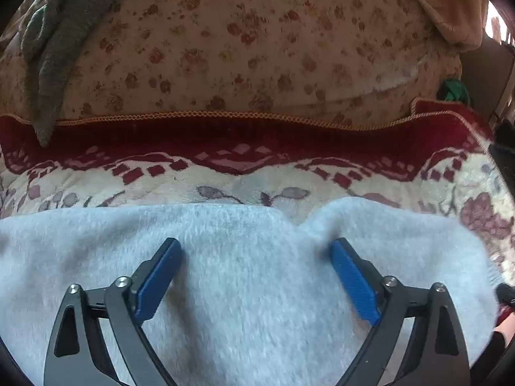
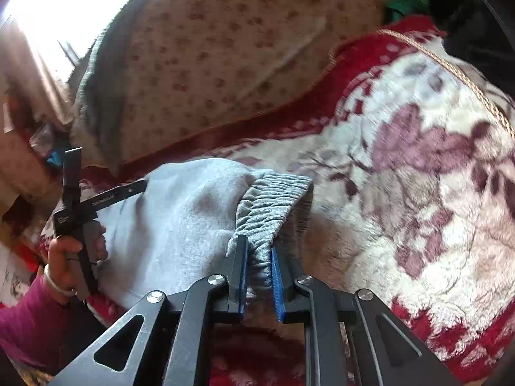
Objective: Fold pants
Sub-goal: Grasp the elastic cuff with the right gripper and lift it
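Observation:
Light grey fleece pants (image 1: 251, 267) lie on a floral blanket. In the left wrist view my left gripper (image 1: 256, 251) hovers over the flat grey cloth with its blue pads wide apart, open, nothing between them. In the right wrist view my right gripper (image 2: 259, 251) is shut on the ribbed elastic waistband (image 2: 273, 199) of the pants (image 2: 180, 218), which bunches up between the blue pads. The left gripper's black body (image 2: 80, 199) shows at the left edge of that view, held by a hand (image 2: 64, 257) in a magenta sleeve.
The cream and dark red floral blanket (image 2: 418, 177) covers the surface. Behind it stands a beige flowered cushion (image 1: 241, 38) with a grey-green cloth (image 1: 54, 48) draped over its left side. A green object (image 1: 454, 90) lies at the far right.

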A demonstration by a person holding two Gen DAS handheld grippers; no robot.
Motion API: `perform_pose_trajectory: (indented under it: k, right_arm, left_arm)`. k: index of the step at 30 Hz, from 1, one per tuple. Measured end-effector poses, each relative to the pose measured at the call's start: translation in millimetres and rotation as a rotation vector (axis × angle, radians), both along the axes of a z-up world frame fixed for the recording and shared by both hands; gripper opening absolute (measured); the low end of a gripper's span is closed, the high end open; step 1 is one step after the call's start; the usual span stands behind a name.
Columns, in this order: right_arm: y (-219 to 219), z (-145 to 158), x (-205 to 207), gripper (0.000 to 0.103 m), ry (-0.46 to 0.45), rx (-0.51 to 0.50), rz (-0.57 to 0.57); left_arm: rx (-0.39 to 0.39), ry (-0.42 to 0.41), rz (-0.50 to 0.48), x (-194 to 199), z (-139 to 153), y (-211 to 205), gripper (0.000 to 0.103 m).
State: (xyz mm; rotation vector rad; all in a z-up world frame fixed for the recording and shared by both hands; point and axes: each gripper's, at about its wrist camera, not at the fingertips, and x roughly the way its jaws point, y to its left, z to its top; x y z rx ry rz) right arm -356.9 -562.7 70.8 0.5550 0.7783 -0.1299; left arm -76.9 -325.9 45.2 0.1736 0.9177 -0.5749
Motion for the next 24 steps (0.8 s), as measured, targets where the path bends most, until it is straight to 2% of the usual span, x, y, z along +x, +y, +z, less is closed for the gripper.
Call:
perform_pose_trajectory:
  k: [1,2,3,4,6,9,13,18,20,24]
  right_arm:
    - [1.5,0.9,2.0,0.027,-0.004,0.007,-0.003]
    - [5.1,4.5,5.2,0.053,-0.011,0.0,-0.01]
    - [8.3,7.4,9.0,0.07,-0.021,-0.004,-0.009]
    - [13.1,10.7,14.1,0.092,-0.033,-0.001,0.0]
    - [23.1,18.6,27.2,0.093,-0.046,-0.015,0.013]
    - [35.5,32.1,41.5,0.093,-0.034,-0.116,0.021]
    - [51.6,36.2,59.8,0.096,-0.015,-0.183,0.053]
    - [50.4,50.5,56.4,0.096,-0.017,-0.285,-0.053]
    - [49.5,59.3,55.4,0.098,-0.035,-0.292,-0.05]
    - [65.4,63.1,71.1,0.103,-0.071,-0.24,0.065]
  left_arm:
    - [0.004,-0.004,-0.001,2.4,-2.4,-1.5,0.097]
    - [0.004,-0.006,-0.004,7.0,-5.7,-4.0,0.098]
    - [0.008,-0.006,-0.007,10.3,-8.0,-6.1,0.099]
    - [0.014,-0.002,-0.015,14.7,-10.9,-9.2,0.099]
    - [0.022,0.008,-0.023,22.6,-16.5,-15.8,0.099]
    - [0.005,0.026,-0.006,32.8,-23.7,-19.2,0.101]
    - [-0.033,0.024,0.008,30.6,-19.2,-10.5,0.101]
    - [-0.076,0.0,0.028,12.4,0.4,20.6,0.101]
    - [-0.089,-0.025,0.049,3.8,9.4,39.0,0.101]
    - [-0.097,-0.078,0.111,-10.0,24.5,76.5,0.101]
